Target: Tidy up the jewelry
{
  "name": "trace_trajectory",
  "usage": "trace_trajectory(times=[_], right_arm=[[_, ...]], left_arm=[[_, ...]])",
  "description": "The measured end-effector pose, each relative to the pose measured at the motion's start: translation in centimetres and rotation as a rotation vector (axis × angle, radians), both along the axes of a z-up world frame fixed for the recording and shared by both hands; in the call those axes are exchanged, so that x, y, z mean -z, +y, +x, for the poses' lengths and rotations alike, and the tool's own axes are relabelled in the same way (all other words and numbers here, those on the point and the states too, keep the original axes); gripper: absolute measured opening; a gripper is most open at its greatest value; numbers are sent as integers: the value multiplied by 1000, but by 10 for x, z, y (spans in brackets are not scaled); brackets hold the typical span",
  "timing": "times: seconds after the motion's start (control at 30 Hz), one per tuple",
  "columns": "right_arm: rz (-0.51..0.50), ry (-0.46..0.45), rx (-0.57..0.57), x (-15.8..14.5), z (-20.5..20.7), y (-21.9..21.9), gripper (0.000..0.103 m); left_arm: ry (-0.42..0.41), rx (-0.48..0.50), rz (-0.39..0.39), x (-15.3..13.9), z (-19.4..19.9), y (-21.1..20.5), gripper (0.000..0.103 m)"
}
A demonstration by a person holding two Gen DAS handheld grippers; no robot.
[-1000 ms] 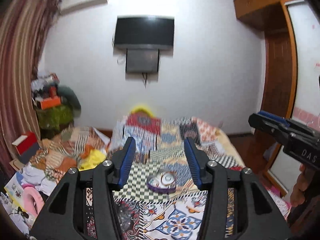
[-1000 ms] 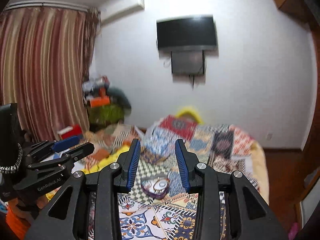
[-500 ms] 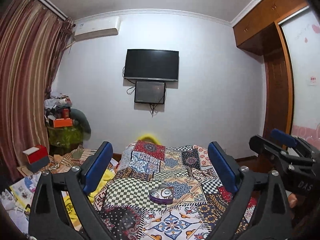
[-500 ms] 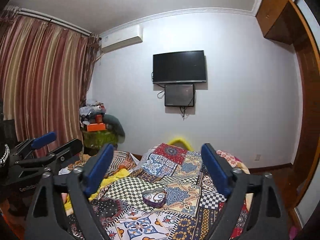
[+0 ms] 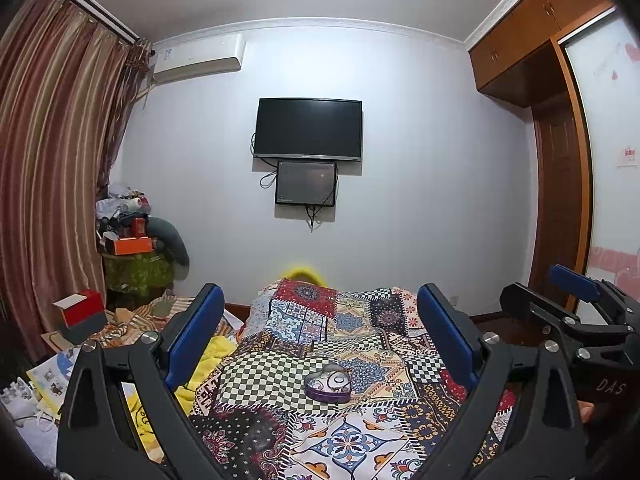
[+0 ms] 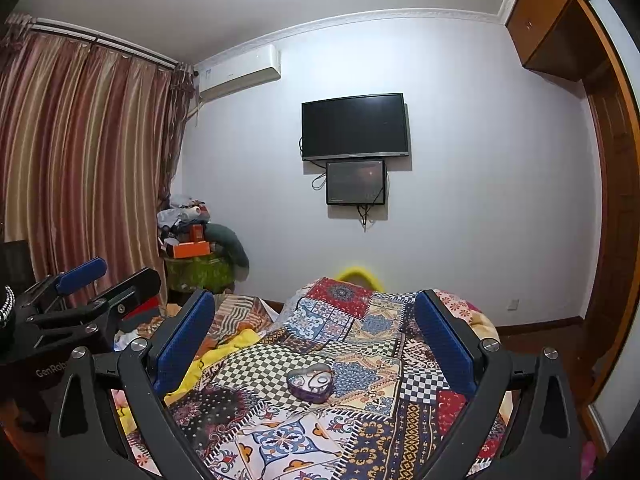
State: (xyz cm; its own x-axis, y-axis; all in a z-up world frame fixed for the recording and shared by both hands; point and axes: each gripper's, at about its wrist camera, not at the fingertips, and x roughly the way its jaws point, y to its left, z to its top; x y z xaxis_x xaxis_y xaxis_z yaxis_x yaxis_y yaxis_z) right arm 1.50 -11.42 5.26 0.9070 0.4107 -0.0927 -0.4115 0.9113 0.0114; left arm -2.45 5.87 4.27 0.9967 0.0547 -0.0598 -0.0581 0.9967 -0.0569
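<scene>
A purple heart-shaped jewelry box (image 5: 328,385) lies open on the patchwork bedspread (image 5: 360,440), with rings and small pieces inside; it also shows in the right wrist view (image 6: 310,383). My left gripper (image 5: 320,328) is wide open and empty, held above and short of the box. My right gripper (image 6: 310,330) is wide open and empty, also short of the box. The right gripper shows at the right edge of the left wrist view (image 5: 576,300); the left gripper shows at the left edge of the right wrist view (image 6: 92,292).
The bed runs ahead toward a white wall with a TV (image 5: 308,130) and a smaller screen below it. Striped curtains (image 5: 52,180) hang on the left. Clutter, a red box (image 5: 80,312) and yellow cloth (image 5: 208,364) lie left of the bed. A wooden wardrobe (image 5: 560,200) stands right.
Both grippers opened from nearly closed to wide open. Both views tilted upward and pulled back, so the box sits lower and farther ahead.
</scene>
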Motion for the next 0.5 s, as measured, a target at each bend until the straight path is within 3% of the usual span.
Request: trace_trajectory(times=[0.5], right_arm=[[5, 24, 6, 2, -1, -7, 99]], left_arm=[[17, 11, -10, 2, 3, 0, 97]])
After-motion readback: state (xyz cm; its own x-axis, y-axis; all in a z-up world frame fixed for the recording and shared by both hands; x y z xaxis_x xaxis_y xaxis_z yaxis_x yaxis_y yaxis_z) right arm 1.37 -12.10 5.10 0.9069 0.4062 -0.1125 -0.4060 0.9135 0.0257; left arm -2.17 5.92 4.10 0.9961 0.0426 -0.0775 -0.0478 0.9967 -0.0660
